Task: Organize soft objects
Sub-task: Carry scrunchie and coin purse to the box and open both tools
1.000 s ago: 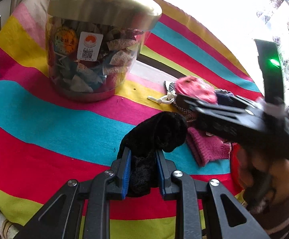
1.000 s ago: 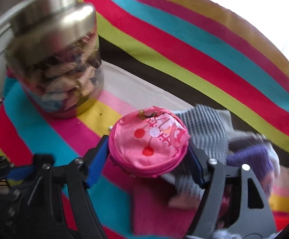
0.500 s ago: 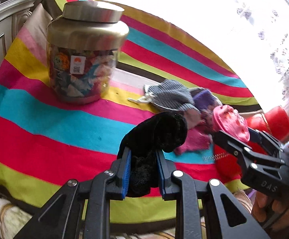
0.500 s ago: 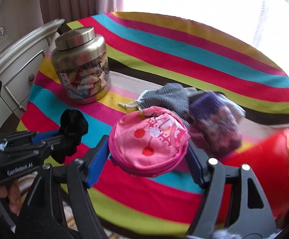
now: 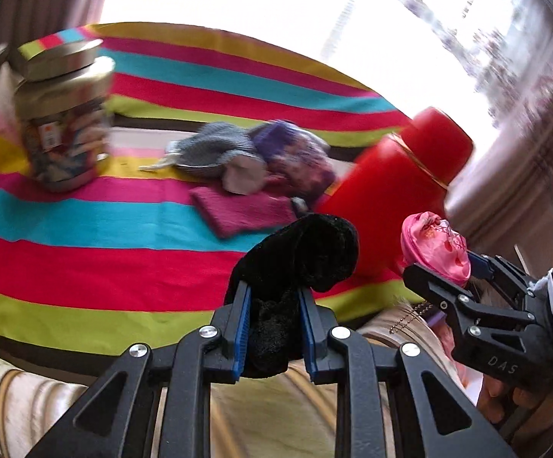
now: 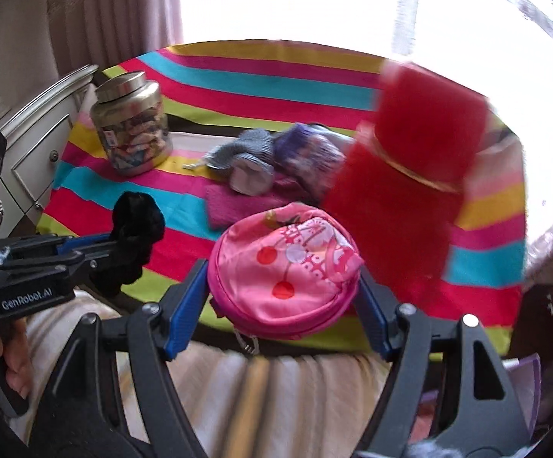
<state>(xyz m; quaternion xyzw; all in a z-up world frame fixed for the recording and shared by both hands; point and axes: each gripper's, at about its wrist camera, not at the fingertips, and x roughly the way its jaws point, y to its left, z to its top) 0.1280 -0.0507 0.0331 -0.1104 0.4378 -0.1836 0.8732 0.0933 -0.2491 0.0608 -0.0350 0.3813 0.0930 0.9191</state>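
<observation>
My left gripper (image 5: 274, 326) is shut on a black fuzzy sock (image 5: 303, 252) and holds it off the table's near edge; it also shows in the right wrist view (image 6: 135, 225). My right gripper (image 6: 282, 305) is shut on a round pink pouch (image 6: 284, 271) with cherry print, also held in front of the table; it also shows in the left wrist view (image 5: 434, 244). On the striped cloth (image 5: 85, 229) lie a grey knit piece (image 5: 215, 147), a purple sock (image 5: 299, 156) and a magenta cloth (image 5: 242, 212).
A glass jar (image 5: 62, 122) with a metal lid stands at the table's left. A red bottle (image 5: 402, 183) stands at the right near edge. A white cabinet (image 6: 36, 141) is left of the table. A striped cushion (image 6: 276, 389) lies below the grippers.
Both grippers have pulled back and up from the table with their objects still held. The table looks farther away and the red bottle has come into full view.
</observation>
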